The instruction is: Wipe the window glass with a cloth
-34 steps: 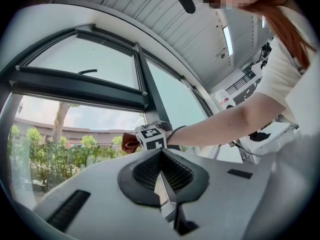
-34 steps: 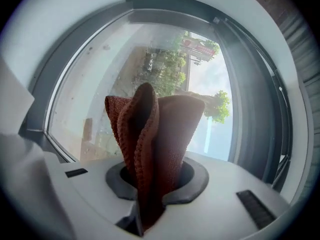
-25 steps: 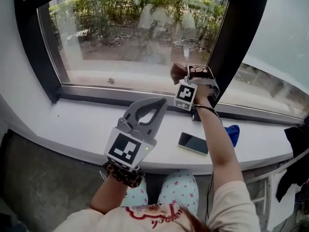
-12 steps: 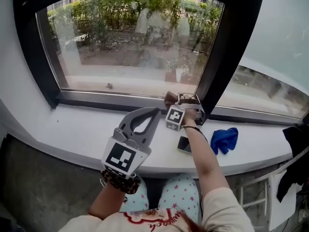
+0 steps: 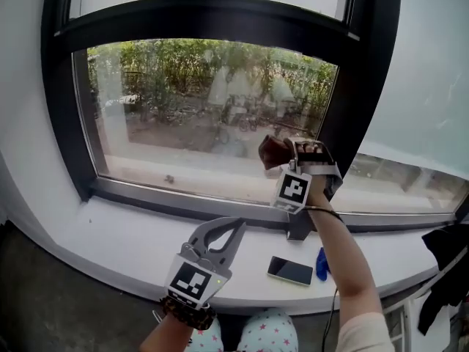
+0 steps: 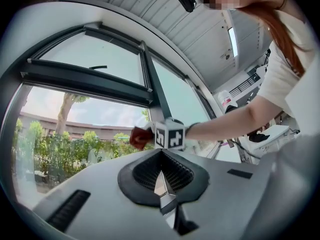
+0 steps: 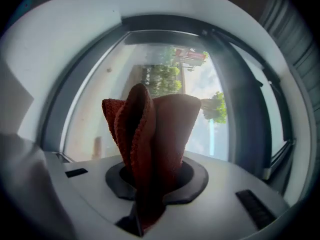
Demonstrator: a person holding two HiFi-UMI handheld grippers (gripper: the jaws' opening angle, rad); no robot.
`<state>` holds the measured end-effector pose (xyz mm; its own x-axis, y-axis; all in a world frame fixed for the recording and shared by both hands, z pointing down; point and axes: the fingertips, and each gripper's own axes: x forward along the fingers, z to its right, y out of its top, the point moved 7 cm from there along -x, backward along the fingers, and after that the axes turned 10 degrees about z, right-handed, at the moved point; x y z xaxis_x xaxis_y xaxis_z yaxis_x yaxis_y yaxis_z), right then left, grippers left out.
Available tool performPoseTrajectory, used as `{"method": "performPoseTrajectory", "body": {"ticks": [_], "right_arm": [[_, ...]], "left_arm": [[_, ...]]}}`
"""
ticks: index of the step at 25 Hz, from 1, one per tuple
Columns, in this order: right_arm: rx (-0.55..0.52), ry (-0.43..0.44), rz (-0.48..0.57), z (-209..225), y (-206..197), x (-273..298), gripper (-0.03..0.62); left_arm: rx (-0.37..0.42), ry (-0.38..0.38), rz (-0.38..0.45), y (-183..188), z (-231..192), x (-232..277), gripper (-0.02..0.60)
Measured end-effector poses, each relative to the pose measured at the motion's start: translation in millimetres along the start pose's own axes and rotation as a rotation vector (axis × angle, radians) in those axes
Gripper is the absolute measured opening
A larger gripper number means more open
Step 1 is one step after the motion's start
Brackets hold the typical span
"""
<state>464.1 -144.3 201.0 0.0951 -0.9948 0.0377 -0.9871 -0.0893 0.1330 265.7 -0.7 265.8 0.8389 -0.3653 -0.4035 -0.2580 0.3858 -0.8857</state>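
Right gripper (image 5: 287, 155) is raised to the large clear window glass pane (image 5: 176, 116), jaws clamped on a bunched reddish-brown knit cloth (image 5: 272, 151); the right gripper view shows the cloth (image 7: 150, 139) standing up folded from between the jaws and filling the gap. The cloth sits at the pane's lower right part, just beside the black vertical window frame post (image 5: 360, 86) on its right, with the black bottom rail (image 5: 183, 200) a little below it; cannot tell if the fabric actually presses the glass. Glass is open to the left of the cloth and above it up to the black cross bar (image 5: 220, 22), lots of free pane there, tight only at the right edge. Left gripper (image 5: 236, 227) is held low over the front part of the white windowsill surface (image 5: 110, 229), well apart from the glass, jaws together with nothing between them, seen plainly in the left gripper view (image 6: 161, 159). On the surface under the right forearm lies a flat black phone (image 5: 290, 270), and just right of it a crumpled blue cloth (image 5: 321, 264), partly hidden by the arm; both are near the surface's front edge, apart from either gripper. Surface left of the left gripper is bare white
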Motion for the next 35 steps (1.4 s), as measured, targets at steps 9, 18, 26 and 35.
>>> {"method": "performPoseTrajectory", "body": {"ticks": [9,18,26,35], "right_arm": [[-0.069,-0.293,-0.033,218,22,18,0.083],[-0.173,-0.321,-0.082,205,28,51,0.083],[-0.128,-0.37,-0.077,203,20,64,0.083],[-0.093,-0.341,-0.042,163,19,61,0.075]], "left_arm": [[-0.004,0.005,0.005,1,-7,0,0.018],[0.008,0.063,0.04,11,-26,-21,0.018],[-0.008,0.051,0.047,0,-29,-17,0.018],[-0.014,0.015,0.016,-7,-20,-14,0.017]]}}
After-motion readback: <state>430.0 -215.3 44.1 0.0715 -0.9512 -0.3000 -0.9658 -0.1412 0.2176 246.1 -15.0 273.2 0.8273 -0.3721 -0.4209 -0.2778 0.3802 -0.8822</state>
